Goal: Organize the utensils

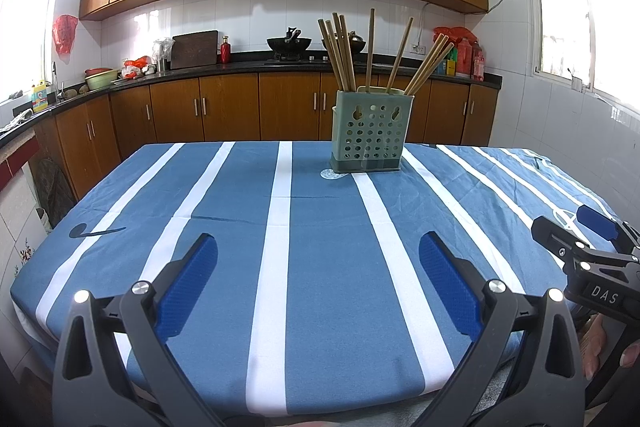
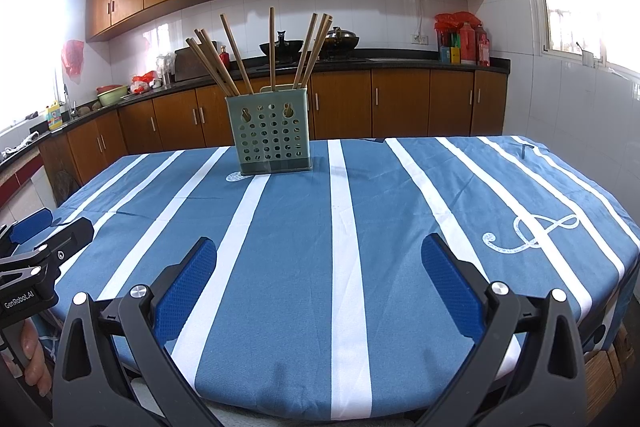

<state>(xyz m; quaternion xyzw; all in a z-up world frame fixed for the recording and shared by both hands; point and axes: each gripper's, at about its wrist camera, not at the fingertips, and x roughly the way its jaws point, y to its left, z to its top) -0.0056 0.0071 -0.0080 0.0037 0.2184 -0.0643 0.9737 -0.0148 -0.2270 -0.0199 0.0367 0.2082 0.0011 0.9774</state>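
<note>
A green perforated utensil holder point(image 1: 366, 133) stands upright at the far side of the table, with several wooden chopsticks point(image 1: 340, 55) standing in it. It also shows in the right wrist view point(image 2: 270, 131), with the chopsticks point(image 2: 216, 65) fanned out. My left gripper point(image 1: 318, 255) is open and empty over the near table edge, far short of the holder. My right gripper point(image 2: 319, 255) is open and empty, also at the near edge. Each gripper shows in the other's view: the right one point(image 1: 576, 231) at the right side, the left one point(image 2: 52, 227) at the left side.
The table wears a blue cloth with white stripes point(image 1: 280, 227). Behind it runs a kitchen counter point(image 1: 240, 65) with a wok, a cutting board, bottles and bowls. Wooden cabinets point(image 1: 224, 107) stand below, a tiled wall at the right.
</note>
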